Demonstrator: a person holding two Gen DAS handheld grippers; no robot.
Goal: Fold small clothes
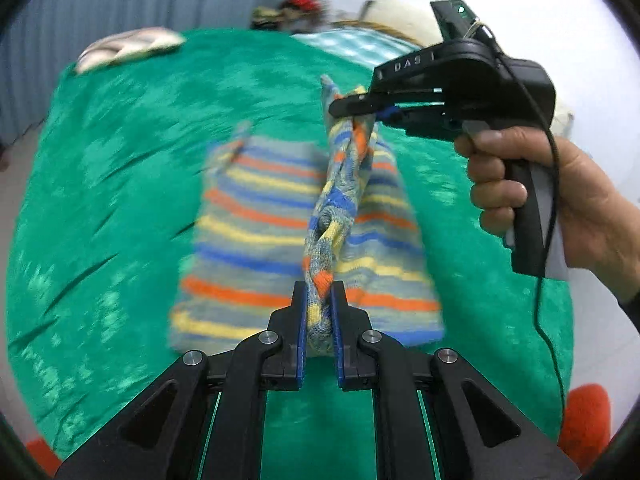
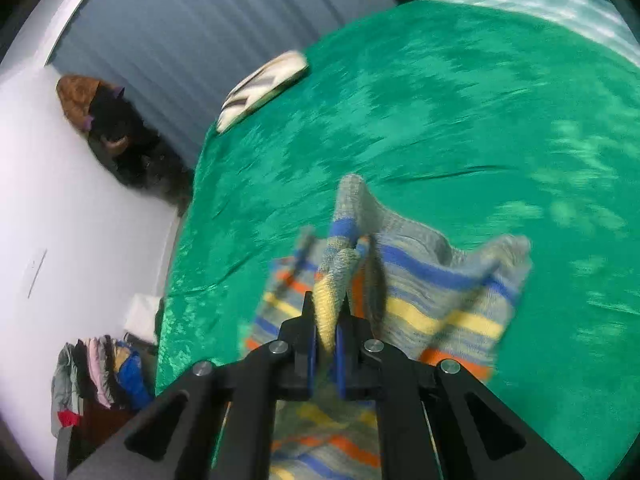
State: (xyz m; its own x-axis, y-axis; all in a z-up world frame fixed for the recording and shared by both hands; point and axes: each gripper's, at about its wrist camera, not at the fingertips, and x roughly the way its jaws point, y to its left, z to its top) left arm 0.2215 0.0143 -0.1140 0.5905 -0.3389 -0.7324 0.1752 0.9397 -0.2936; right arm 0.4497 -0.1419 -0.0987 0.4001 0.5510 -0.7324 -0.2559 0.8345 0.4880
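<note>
garment: a small striped knit garment (image 1: 256, 216), grey with blue, yellow and orange bands, partly lying on the green velvet bedspread (image 1: 120, 184) and partly lifted along one edge.
left tongs: the left gripper (image 1: 319, 300) is closed tight on a bunched, twisted run of the knit's edge at the near end; the fabric fills the gap between the blue pads.
right tongs: the right gripper (image 1: 360, 114) is closed on the far end of the same lifted edge, held by a hand (image 1: 532, 196); in its own view a yellow and grey roll of knit sits between its pads (image 2: 325, 320).
feel: judged light, soft and stretchy; it droops and ropes up between the two grips, so it likely sags if the grips drift together.
hold: judged best at edges or corners, kept taut; the thick knit looks grippy, not slippery or fragile.
other cloth: a pale folded striped piece (image 1: 128, 48) lies at the far left of the bedspread, well apart.
containers: none clearly seen; a pile of clothes (image 2: 96, 376) sits on the floor, left of the bed.
</note>
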